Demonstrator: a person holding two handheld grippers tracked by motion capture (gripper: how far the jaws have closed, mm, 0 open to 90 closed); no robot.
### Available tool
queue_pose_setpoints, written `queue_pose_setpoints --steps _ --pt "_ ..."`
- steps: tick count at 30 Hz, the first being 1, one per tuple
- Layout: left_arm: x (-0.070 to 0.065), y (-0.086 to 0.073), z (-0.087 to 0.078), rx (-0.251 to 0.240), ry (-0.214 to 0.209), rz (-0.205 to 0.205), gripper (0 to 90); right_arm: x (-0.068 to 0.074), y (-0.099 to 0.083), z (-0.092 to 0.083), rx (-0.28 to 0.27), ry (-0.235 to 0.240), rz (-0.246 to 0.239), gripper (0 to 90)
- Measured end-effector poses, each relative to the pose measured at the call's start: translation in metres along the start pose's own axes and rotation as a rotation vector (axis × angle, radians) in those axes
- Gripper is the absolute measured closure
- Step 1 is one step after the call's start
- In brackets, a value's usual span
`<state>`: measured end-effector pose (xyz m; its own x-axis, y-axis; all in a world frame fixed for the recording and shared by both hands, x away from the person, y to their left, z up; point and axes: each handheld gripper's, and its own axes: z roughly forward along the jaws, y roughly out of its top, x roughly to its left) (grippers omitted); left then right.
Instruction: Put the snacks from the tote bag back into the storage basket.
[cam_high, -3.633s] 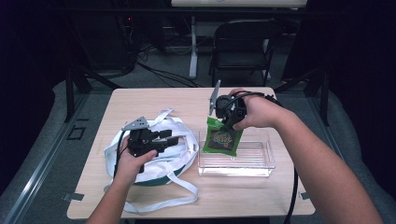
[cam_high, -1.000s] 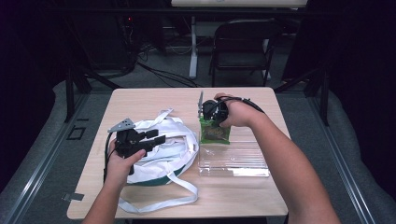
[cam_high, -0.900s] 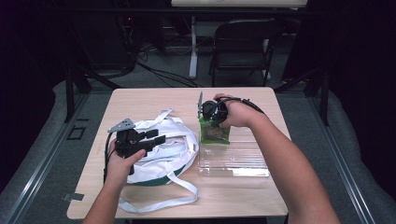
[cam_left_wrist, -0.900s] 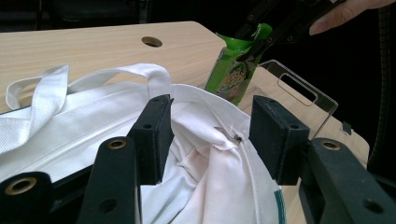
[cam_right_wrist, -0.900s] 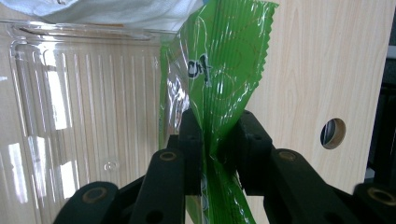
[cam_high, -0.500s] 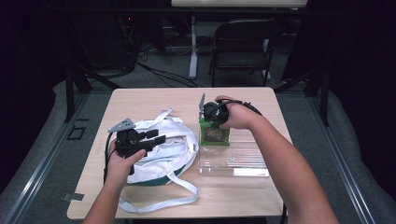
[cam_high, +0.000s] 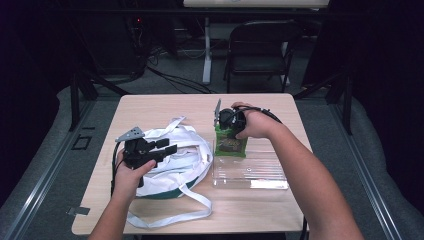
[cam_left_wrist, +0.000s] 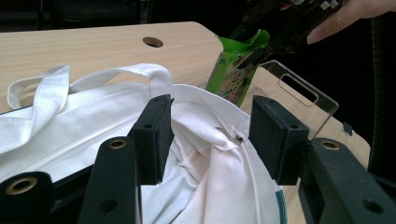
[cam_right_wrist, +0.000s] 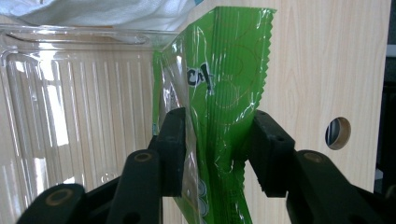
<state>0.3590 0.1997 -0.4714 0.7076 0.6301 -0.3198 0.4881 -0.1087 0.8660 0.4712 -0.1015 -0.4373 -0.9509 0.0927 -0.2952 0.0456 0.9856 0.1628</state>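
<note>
One green packet (cam_right_wrist: 219, 116) hangs upright, clamped by right gripper (cam_right_wrist: 215, 154); left gripper (cam_left_wrist: 210, 140) gapes.

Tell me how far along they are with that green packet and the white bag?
Partway, it seems. The right gripper is shut on the green snack packet, holding it at the clear plastic bin. The left gripper sits open at the white tote bag. Nothing green shows inside the bag yet.

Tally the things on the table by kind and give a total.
White bag: 1
Green packet: 1
Clear tray: 1
Total: 3
</note>
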Motion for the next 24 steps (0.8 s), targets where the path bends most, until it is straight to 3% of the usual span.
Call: queue_pose_setpoints --steps 9,24 --pt "0.0 0.0 0.0 -0.001 0.0 0.0 49.1 0.0 -0.001 -0.003 -0.01 -0.011 0.02 50.0" --pt "0.0 0.001 0.003 0.0 -0.003 -0.001 49.1 0.001 -0.004 -0.011 -0.027 -0.011 0.043 47.1"
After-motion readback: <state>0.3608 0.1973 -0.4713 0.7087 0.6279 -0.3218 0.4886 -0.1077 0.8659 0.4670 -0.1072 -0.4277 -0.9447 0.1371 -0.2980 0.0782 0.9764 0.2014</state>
